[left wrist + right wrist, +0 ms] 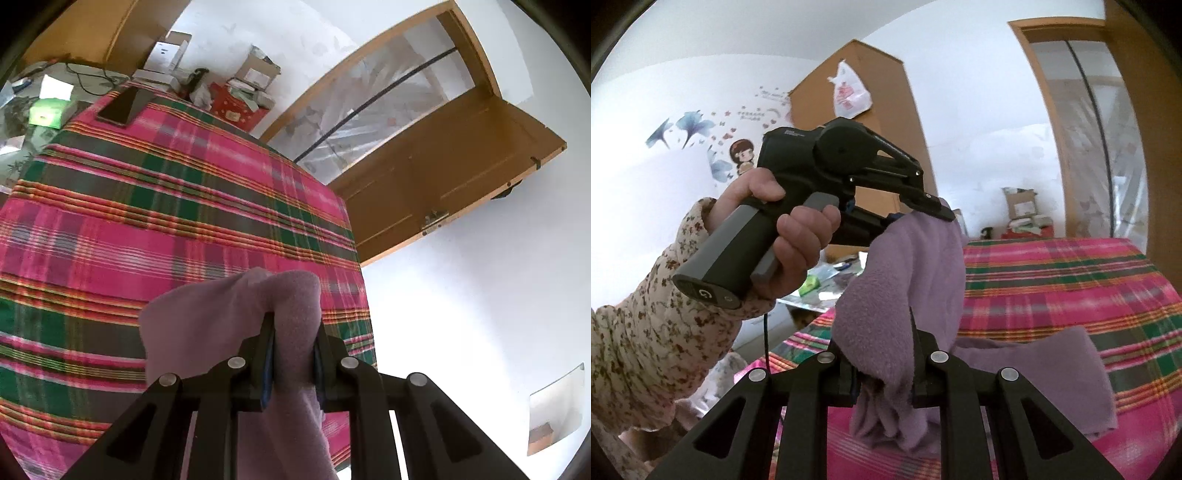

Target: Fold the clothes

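Sleeve (646, 332) floral, hand (798, 236) around grey handle of left gripper (934, 206); its claw clamped on top edge of lilac cloth (916, 266)

Cloth lifted between both grippers, one end trailing on plaid bed (1071, 273)

Right gripper (882, 369) pinching bunched lower fold, claw closed on it

Left wrist view: cloth (229, 310) squeezed between blue pads above bed (147, 192)

Writing: wall stickers and red-print bag (847, 92) on wardrobe, too blurred to read

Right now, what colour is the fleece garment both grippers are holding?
The soft fleece garment is plain lilac purple, with no pattern visible; the right wrist view shows it best.
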Demonstrator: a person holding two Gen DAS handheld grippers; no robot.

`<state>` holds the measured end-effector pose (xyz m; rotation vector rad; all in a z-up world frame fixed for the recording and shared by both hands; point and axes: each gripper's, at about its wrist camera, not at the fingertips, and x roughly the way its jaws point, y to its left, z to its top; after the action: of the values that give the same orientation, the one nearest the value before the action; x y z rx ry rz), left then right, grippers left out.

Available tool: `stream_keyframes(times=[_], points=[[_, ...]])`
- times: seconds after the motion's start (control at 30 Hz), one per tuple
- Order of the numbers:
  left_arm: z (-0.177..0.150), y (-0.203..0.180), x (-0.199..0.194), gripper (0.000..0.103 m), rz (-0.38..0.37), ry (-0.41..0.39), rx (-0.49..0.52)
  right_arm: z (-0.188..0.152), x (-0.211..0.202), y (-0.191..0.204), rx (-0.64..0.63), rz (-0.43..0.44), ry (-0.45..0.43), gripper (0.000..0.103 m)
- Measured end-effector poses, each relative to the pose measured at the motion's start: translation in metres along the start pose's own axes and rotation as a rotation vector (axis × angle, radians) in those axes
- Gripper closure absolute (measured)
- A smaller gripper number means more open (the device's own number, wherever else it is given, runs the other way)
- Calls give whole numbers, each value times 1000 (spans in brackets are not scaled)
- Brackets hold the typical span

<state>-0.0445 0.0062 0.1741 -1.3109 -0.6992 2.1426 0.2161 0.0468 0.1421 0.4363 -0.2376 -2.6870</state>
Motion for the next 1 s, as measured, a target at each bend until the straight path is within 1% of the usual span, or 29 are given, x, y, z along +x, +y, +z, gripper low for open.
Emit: stream_keyframes(times=[0.17,0.67,0.83,1.0], points=[[-1,-16,26,85,3,42,15,-4,-10,-24,38,-38,4,85],[-7,-42,113,85,68,180,41,-28,-29,-95,175,-123,47,85],[-8,-42,143,85,91,225,30,-36,-29,-118,240,-146,68,85],[-6,-39,168,84,101,251,24,-42,-26,-135,271,-184,86,84]])
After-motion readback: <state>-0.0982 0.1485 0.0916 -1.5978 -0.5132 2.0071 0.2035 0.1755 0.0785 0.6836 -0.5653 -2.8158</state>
